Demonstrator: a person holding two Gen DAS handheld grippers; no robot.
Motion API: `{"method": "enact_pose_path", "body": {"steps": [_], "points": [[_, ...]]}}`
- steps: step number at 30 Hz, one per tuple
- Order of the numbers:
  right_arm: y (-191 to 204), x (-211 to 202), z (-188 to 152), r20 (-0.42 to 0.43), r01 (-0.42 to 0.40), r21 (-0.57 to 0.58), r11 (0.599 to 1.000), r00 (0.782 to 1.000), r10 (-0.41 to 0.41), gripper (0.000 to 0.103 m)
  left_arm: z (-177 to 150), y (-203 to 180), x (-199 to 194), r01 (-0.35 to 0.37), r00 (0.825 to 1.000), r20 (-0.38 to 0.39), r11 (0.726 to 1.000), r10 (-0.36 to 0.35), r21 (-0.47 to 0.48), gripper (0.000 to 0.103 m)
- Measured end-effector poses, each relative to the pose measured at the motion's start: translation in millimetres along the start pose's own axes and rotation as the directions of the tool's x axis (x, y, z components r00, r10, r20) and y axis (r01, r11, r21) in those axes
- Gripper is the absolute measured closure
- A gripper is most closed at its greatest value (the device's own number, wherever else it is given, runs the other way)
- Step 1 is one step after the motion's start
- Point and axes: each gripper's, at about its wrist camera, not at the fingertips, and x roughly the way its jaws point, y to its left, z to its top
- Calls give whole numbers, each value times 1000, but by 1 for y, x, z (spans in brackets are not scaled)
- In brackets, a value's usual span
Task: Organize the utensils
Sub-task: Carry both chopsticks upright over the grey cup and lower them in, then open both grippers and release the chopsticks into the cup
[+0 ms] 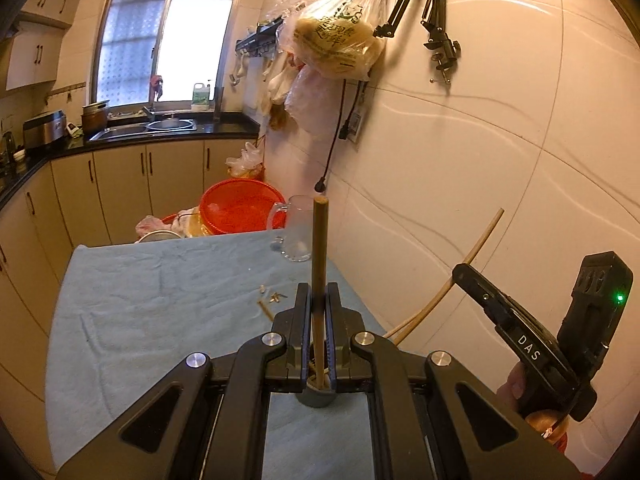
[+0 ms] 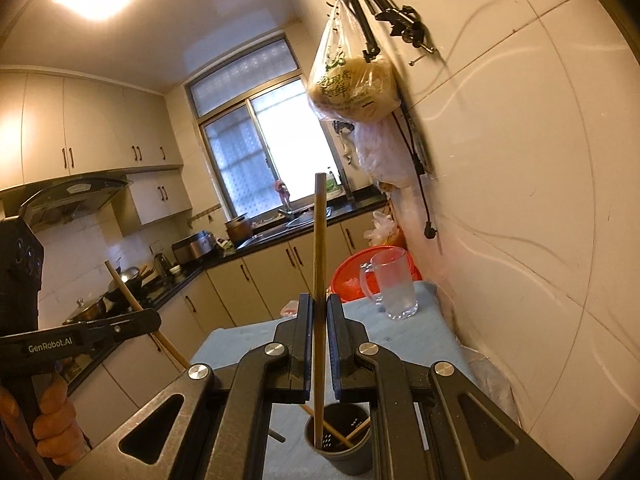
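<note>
both tongs, left [image 1: 319, 304] and right [image 2: 319, 312], are closed on a chopstick each [image 1: 319, 272] [image 2: 319, 280], standing over the grey holder [image 2: 338, 446] on the blue-clothed worktop [image 1: 160, 300]. i'd lower each stick straight down and loosen only once its tip is inside the rim. in the left view the holder is mostly hidden, and the small bits on the cloth [image 1: 272, 298] are too small to identify.

Both views look forward along their own fingers, from close above the blue cloth-covered table [image 1: 160, 300], toward the far window [image 1: 168, 44]. The left wrist view sits level; the right wrist view is rolled and tilted upward. Both share the glass mug [image 2: 394, 284], the red basin [image 1: 240, 210] and the grey holder [image 2: 340, 440]
</note>
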Motion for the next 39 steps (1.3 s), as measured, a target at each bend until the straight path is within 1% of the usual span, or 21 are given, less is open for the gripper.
{"method": "enact_pose_path", "body": {"steps": [4,9,16,24,30,31,32,33,34,35,36,39], "points": [[-6,11,-2,-16,14,2,1000,1000,-14,95,-1,-3,21,7,1000,-22,1000,-8,-8,97],[-17,33,-15,-66,36,8,999,997,-36,95,-8,3,48,11,998,-67,1000,-13,-25,97],[-24,61,-30,-134,56,-11,998,989,-57,95,-20,17,84,-7,991,-134,999,0,-53,97],[-23,83,-51,-205,77,-57,995,975,-88,95,-37,28,110,-27,981,-194,997,13,-67,97],[-25,101,-54,-229,90,-80,993,968,-106,95,-39,32,119,-41,981,-193,997,27,-69,97],[-25,103,-53,-228,93,-86,992,967,-111,95,-39,32,119,-42,981,-192,996,27,-73,95],[-24,105,-52,-222,98,-93,991,968,-117,94,-38,32,119,-44,981,-191,996,28,-77,90],[-23,105,-49,-218,100,-98,990,969,-120,92,-37,33,119,-45,982,-189,996,29,-82,86],[-22,105,-48,-213,101,-102,990,970,-121,90,-36,33,119,-47,983,-183,995,31,-85,80],[-22,105,-46,-206,102,-105,989,971,-122,82,-35,33,118,-51,984,-175,995,35,-86,77],[-22,104,-44,-198,105,-106,989,972,-124,81,-35,34,116,-54,985,-166,995,39,-87,77],[-23,99,-39,-182,104,-97,990,976,-121,81,-32,36,108,-59,988,-149,994,45,-89,77]]}}
